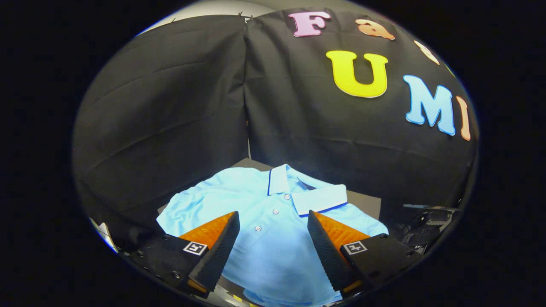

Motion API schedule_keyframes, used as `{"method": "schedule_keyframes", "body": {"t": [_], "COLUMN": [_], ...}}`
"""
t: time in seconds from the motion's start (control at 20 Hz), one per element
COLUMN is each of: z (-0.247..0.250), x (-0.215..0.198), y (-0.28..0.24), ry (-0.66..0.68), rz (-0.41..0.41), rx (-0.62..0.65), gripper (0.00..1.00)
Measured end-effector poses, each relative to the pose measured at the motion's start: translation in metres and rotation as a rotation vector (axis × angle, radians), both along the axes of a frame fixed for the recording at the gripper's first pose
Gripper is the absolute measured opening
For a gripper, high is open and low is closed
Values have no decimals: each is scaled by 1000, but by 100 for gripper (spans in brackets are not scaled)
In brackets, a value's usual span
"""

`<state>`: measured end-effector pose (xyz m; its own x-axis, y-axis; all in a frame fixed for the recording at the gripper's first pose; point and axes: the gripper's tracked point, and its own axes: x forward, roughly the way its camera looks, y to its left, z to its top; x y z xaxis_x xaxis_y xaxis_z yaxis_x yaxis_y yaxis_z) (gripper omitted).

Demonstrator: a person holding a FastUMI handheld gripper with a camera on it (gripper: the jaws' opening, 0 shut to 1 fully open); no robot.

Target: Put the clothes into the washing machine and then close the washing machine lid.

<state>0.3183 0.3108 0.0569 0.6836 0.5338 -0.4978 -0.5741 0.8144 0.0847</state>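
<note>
A light blue polo shirt [273,221] with a white collar edged in dark blue and a row of buttons lies spread flat on a dark surface [362,200]. My gripper [273,219] hovers above the shirt's chest, open, its two fingers wide apart with the button placket showing between them. Nothing is held. The shirt's collar lies just beyond the fingertips, and its lower part runs under the fingers.
Black cloth walls [170,106] stand close behind the shirt and meet in a corner. Dark equipment [426,226] sits to the right of the shirt. A pale object [102,234] shows low to the left of the left finger.
</note>
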Motion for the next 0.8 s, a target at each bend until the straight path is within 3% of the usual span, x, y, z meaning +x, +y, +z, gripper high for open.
{"method": "schedule_keyframes", "body": {"t": [0.45,0.8], "z": [-46,-48], "x": [7,6], "y": [4,8], "ry": [167,127], "rz": [31,69], "rx": [-131,-160], "gripper": [98,95]}}
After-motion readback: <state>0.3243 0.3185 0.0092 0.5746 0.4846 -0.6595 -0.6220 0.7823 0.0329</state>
